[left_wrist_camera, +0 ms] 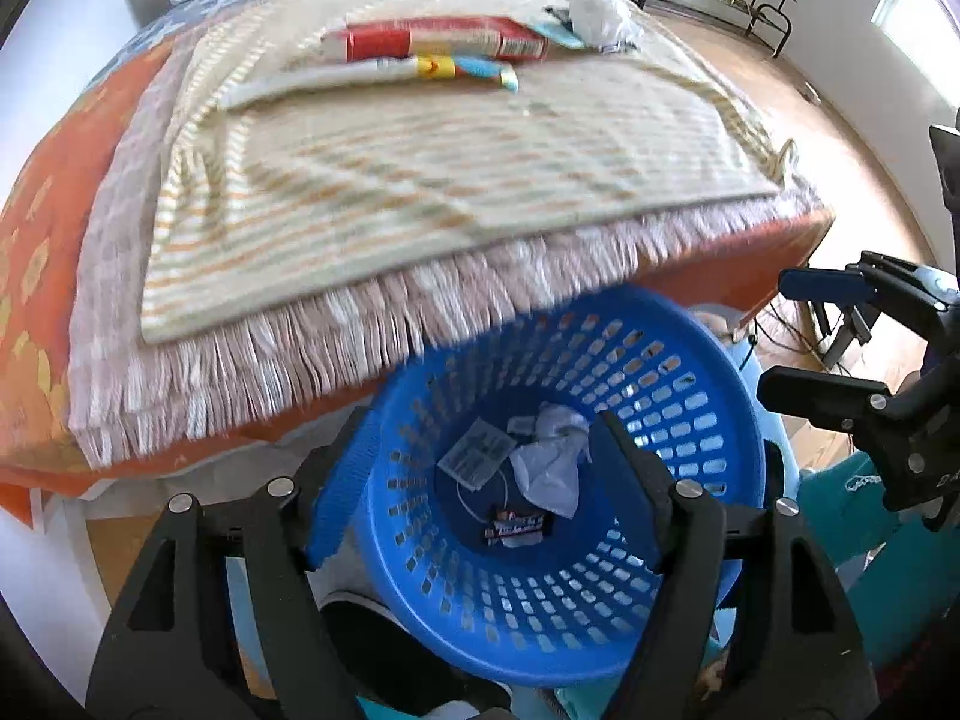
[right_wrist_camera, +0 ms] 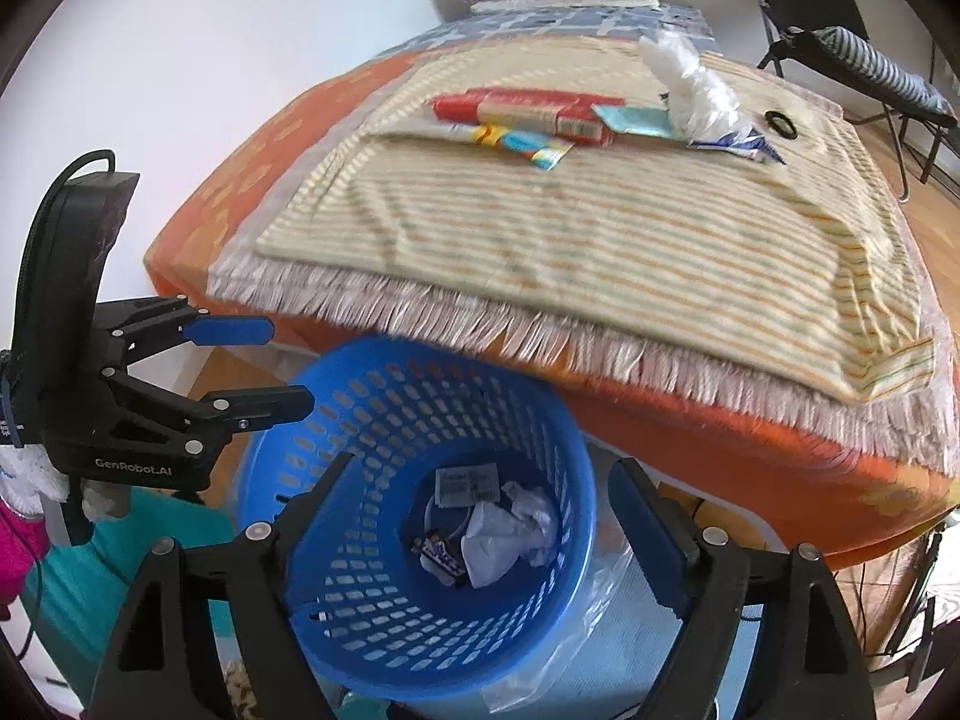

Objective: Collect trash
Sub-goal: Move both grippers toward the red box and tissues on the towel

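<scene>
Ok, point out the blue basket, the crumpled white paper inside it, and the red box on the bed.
blue basket [right_wrist_camera: 558,420]: right wrist view, far rim.
crumpled white paper [right_wrist_camera: 510,540]: right wrist view, its middle.
red box [left_wrist_camera: 432,39]: left wrist view, top face.

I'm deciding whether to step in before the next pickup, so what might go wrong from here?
Both the left gripper and the right gripper hang open and empty over the blue basket, so the rest needs long reaches.

1. The red carton looks wide and may slip from the fingers.
2. The crumpled white plastic is flimsy and overlaps other litter, which it may drag along.
3. The basket sits partly under the bed's fringe, so drops may miss.
</scene>
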Tool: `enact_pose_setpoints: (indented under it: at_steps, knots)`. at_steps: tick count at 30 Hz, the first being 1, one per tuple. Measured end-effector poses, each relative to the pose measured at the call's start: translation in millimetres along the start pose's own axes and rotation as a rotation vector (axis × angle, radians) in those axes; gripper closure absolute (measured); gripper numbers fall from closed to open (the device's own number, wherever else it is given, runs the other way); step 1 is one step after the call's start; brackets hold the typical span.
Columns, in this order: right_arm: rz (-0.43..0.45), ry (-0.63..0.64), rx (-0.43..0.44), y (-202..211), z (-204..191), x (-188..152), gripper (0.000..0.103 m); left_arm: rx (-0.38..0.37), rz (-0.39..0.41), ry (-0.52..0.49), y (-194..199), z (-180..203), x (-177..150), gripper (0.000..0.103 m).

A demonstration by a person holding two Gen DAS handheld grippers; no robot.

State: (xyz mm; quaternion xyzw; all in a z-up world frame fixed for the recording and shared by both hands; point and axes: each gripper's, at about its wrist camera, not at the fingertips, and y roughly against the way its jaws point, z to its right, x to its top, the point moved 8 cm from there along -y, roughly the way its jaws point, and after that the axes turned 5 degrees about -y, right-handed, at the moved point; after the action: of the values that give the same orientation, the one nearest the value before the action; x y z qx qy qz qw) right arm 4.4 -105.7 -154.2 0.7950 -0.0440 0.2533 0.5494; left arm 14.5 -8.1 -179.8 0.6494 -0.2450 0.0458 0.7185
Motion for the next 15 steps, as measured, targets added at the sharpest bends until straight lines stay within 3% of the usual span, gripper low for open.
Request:
enact_pose_setpoints:
  at_steps: [15]
  knots:
    - [0.06,-0.04,0.0,9,15,27,0.017,0.006,0.057,0.003,11,-6,43,0.029]
